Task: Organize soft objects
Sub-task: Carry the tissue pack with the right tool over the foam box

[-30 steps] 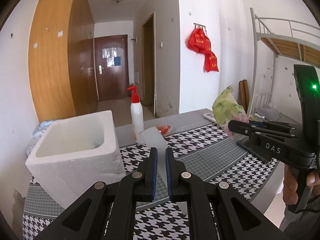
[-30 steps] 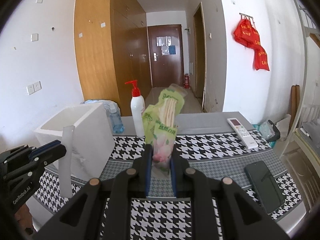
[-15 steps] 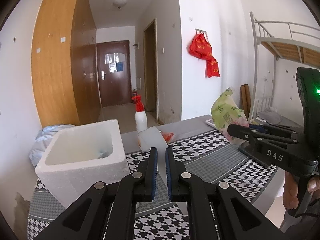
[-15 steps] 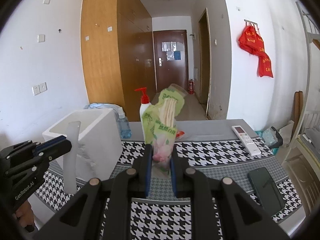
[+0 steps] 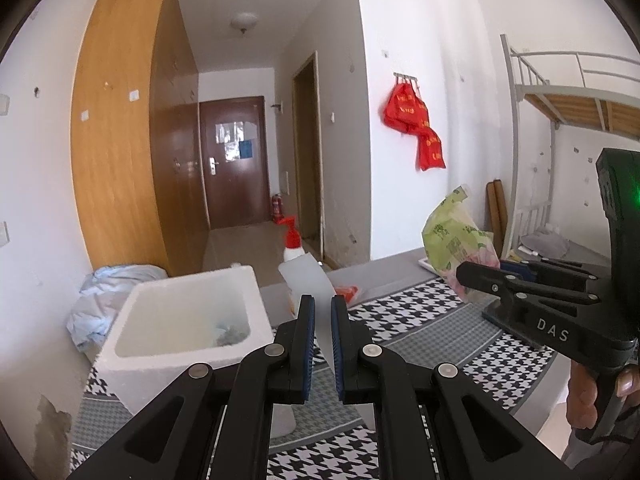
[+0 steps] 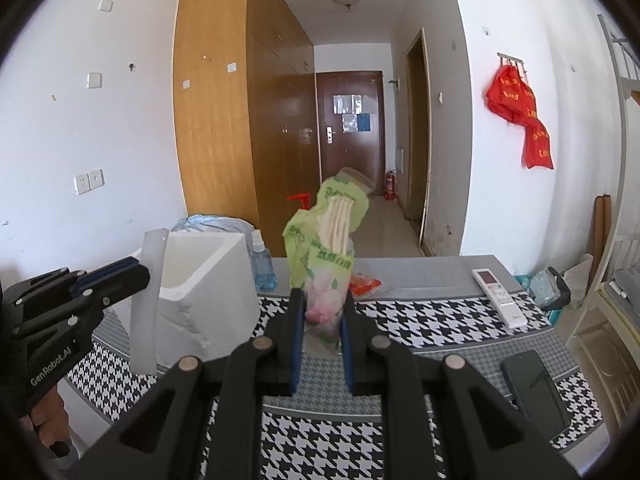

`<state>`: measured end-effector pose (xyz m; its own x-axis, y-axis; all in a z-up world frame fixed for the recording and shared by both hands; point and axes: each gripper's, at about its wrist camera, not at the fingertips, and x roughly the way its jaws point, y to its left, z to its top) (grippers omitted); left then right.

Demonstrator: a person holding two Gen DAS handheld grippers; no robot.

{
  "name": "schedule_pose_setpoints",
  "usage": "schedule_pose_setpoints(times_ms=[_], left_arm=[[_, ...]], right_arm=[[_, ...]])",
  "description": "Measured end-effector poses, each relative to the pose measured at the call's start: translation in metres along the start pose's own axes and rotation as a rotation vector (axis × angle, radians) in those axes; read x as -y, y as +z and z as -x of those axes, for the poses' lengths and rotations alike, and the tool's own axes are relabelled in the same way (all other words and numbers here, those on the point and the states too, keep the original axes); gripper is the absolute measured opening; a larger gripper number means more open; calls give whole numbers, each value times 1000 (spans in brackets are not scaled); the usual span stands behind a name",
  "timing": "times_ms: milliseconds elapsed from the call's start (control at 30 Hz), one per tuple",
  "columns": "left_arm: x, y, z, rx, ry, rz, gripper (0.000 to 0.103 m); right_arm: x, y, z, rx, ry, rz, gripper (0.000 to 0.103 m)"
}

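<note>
My left gripper [image 5: 322,304] is shut on a thin white foam sheet [image 5: 308,276] that stands upright between its blue pads. The right wrist view shows that sheet [image 6: 148,300] as a tall strip beside the white foam box [image 6: 208,280], with the left gripper [image 6: 134,276] clamped on its edge. My right gripper [image 6: 322,300] is shut on a green tissue pack [image 6: 328,248], held upright above the table. From the left wrist view the pack [image 5: 456,240] sits in the right gripper [image 5: 474,274] at the right. The open box [image 5: 180,320] lies lower left.
A houndstooth cloth [image 6: 420,320] covers the table. A red-headed pump bottle [image 5: 292,240], a blue sanitizer bottle [image 6: 262,268] and a red packet [image 6: 364,282] stand at the back. A remote [image 6: 498,296] and a dark phone [image 6: 532,388] lie right. A blue bag [image 5: 108,296] sits behind the box.
Both grippers have risen a little with their loads; the table and box look lower and the box's inside shows more. Neither grip has changed.
</note>
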<state>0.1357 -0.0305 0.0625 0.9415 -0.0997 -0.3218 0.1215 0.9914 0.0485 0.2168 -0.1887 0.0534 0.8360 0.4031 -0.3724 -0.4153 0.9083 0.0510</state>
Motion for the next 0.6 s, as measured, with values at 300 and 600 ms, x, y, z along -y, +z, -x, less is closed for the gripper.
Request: schedule_pose_setpoints(times_ms=[300, 600], left_arm=[[-11, 5, 6, 23, 28, 8, 9], [-19, 8, 9, 35, 64, 21, 9]], right_arm=[[-9, 7, -1, 16, 19, 15, 20], [-18, 11, -6, 26, 38, 30, 20]])
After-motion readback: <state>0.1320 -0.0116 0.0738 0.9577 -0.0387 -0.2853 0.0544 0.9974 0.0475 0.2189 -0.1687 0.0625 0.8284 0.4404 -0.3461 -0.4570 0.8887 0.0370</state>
